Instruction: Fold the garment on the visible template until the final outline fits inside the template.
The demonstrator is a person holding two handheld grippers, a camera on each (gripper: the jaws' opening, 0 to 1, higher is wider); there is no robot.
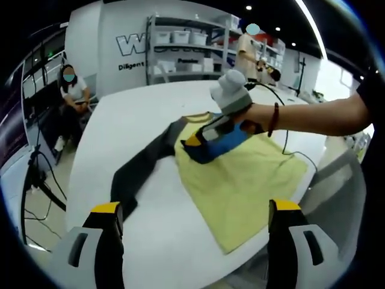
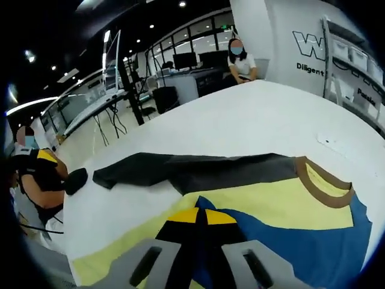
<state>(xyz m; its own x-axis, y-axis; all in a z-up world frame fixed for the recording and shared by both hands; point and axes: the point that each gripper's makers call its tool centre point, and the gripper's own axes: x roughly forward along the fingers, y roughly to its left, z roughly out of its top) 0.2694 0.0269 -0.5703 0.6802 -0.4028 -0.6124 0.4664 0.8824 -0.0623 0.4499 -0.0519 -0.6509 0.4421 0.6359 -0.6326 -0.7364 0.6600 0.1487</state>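
One garment (image 1: 240, 180) is seen spread on the white table (image 1: 156, 108): a yellow body with a brown-trimmed collar (image 2: 322, 180), one dark grey sleeve (image 1: 141, 168) stretched out toward the near-left table edge, and a blue panel (image 2: 301, 241) at the far side. It is judged light, soft and limp; it should drape and wrinkle rather than hold a crease, and may slide a little on the smooth tabletop. A hold at an edge or corner, such as the sleeve cuff or hem, is judged best, since a pinch mid-panel would bunch the cloth. No template outline can be made out beneath it. The right gripper (image 1: 201, 141) is held by a hand (image 1: 255, 114) over the blue part of the garment; in its own view the yellow-tipped jaws stand close together on the fabric (image 2: 198, 217), apparently pinching it. The left gripper (image 1: 195, 211) hangs above the near table edge, jaws wide apart, nothing between them. Counted: one garment, one extended sleeve, two grippers.
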